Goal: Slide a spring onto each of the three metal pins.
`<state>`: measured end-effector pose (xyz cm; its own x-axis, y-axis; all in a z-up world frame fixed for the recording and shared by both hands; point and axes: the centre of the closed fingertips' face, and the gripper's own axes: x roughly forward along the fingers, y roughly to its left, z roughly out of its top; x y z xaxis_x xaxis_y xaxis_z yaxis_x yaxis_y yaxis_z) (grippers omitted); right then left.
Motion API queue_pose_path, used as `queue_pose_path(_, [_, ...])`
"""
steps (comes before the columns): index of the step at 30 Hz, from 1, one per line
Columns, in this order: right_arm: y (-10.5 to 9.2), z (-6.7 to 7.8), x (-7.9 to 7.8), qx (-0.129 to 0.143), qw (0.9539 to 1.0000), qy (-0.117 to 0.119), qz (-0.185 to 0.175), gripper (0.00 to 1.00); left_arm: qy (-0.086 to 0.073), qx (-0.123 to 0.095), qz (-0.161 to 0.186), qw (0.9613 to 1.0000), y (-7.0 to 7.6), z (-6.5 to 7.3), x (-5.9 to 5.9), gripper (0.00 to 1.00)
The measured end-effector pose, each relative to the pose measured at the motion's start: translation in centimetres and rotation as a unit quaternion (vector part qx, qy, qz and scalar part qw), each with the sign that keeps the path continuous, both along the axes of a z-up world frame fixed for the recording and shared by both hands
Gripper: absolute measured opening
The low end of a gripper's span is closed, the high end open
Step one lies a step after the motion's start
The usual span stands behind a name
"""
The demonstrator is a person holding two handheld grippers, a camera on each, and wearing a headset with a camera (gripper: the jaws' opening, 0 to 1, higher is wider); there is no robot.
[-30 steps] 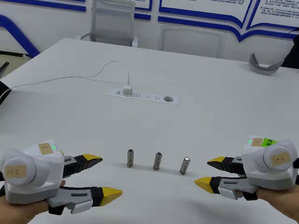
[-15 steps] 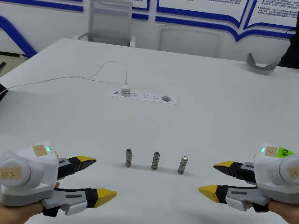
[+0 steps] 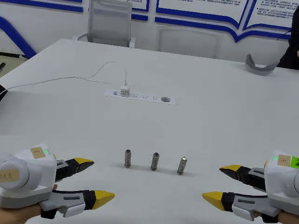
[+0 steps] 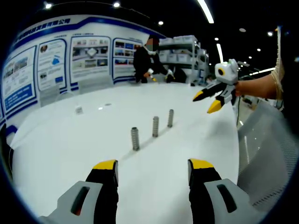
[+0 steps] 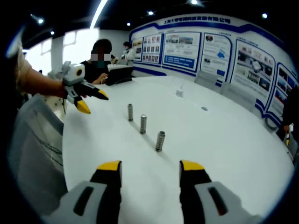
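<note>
On the table (image 3: 210, 116) in the head view, three pins (image 3: 154, 161) wearing springs (image 3: 127, 158) stand in a row between the left gripper (image 3: 99, 178) and right gripper (image 3: 215, 182). Left gripper view: jaws spread wide, pins just ahead. Right gripper view: jaws apart too, pins ahead.

White table (image 3: 224, 126), three upright pins (image 3: 154, 161) in a row, power strip (image 3: 140, 97), cable (image 3: 70, 78)

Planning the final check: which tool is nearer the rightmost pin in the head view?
Right. The right tool sits just right of that pin; the left tool lies much farther off on its left.
</note>
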<state>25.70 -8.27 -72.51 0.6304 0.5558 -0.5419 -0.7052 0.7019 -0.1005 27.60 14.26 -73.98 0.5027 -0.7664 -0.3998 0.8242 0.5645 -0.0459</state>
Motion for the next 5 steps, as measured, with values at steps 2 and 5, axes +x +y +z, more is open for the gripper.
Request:
queue_pose_path(2, [-0.01, 0.05, -0.01, 0.002, 1.0000, -0.002, -0.001, 0.52, 0.001, 0.001, 0.000, 1.0000, 0.00, -0.06, -0.05, 0.61])
queue_pose_path(5, [0.06, 0.09, -0.10, 0.002, 1.0000, -0.003, 0.000, 0.53, 0.001, 0.001, -0.001, 1.0000, -0.04, -0.06, -0.12, 0.61])
